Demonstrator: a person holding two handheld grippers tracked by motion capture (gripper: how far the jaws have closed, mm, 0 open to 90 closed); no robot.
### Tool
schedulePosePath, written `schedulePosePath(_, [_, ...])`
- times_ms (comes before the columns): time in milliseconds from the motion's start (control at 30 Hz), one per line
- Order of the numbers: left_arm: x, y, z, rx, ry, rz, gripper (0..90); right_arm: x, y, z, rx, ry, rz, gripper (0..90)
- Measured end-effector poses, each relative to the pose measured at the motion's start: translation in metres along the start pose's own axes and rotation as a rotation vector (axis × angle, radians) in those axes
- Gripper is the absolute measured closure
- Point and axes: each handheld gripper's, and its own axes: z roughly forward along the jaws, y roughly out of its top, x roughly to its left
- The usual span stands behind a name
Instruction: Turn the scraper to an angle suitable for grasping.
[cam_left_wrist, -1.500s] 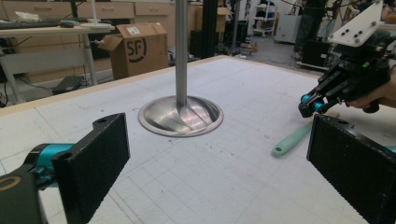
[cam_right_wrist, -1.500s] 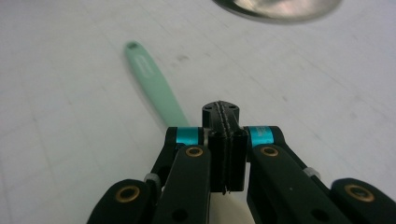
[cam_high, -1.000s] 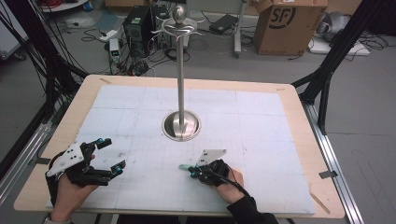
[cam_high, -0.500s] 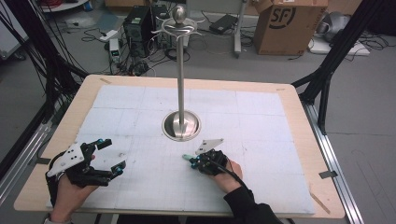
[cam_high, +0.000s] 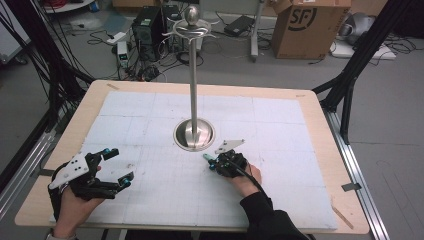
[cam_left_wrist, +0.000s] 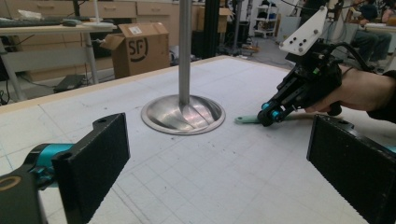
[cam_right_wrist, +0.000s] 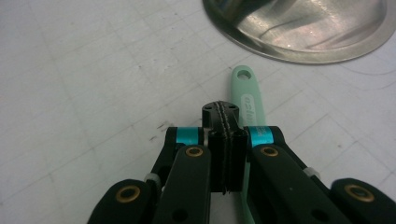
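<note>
1. One table (cam_high: 320, 107) fills the centre of the high view. One white gridded mat (cam_high: 280, 125) covers its top.
2. One metal stand (cam_high: 194, 75) rises from a round base (cam_high: 194, 134) at the centre of the mat. One hook ring with a ball sits at its top, upper centre of the frame.
3. Two grippers are present, one per hand.
4. The left gripper (cam_high: 112, 165), lower left of the high view, has its jaws wide apart with nothing between them.
5. The right gripper (cam_high: 212, 162), lower centre, has its jaws pressed together.
6. One mint-green handle (cam_right_wrist: 247, 100) with one hole at its end lies flat on the mat beside and under the closed jaws, its tip near the base rim.
7. One cardboard box (cam_high: 305, 25) stands on the floor, upper right.
</note>
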Motion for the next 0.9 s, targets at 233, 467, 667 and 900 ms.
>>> schedulePosePath(233, [0.0,0.0,0.0,0.0,-0.001,0.002,6.4,-0.004,0.0,0.001,-0.003,-0.009,0.003,90.0])
schedulePosePath(467, [0.0,0.0,0.001,-0.002,-0.002,0.0,6.4,-0.003,0.002,-0.002,-0.034,-0.002,-0.008,90.0])
schedulePosePath(667, [0.002,0.0,-0.001,-0.009,0.002,-0.002,6.4,0.0,0.007,-0.018,-0.095,0.01,-0.024,90.0])
schedulePosePath(900, [0.002,0.0,0.0,-0.012,-0.005,-0.005,6.3,-0.002,-0.001,-0.052,-0.169,-0.008,-0.04,81.6])
